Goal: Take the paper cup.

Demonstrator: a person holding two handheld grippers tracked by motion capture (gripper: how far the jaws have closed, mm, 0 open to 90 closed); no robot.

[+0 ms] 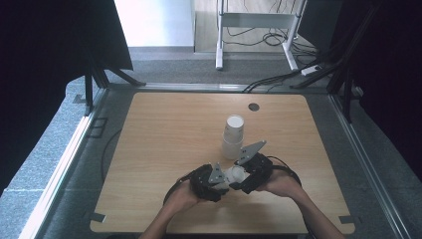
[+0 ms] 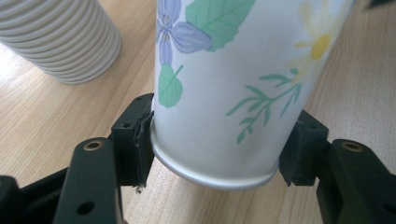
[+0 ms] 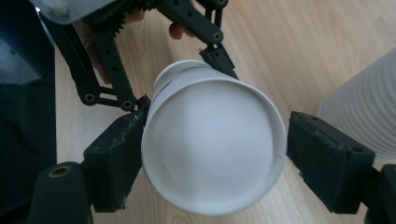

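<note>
Left gripper point(image 1: 219, 181) is clamped on the flowered paper cup point(image 2: 224, 88): in the left gripper view both black pads point(image 2: 135, 140) press the cup's wall just above its closed bottom rim. The cup lies tilted between the two grippers, above the wooden table point(image 1: 164, 134) near the person's edge. Right gripper point(image 3: 210, 163) faces the cup's open mouth; its left pad touches the rim, while a small gap shows at the other pad, so its jaws stand apart around the cup without pinching it. Both hands point(image 1: 181, 196) hold the tools close together. Just behind them stands a stack of white ribbed cups point(image 1: 233, 137), upright. Farther away, near the table's far edge, there is a small dark round hole point(image 1: 254, 106).
</note>
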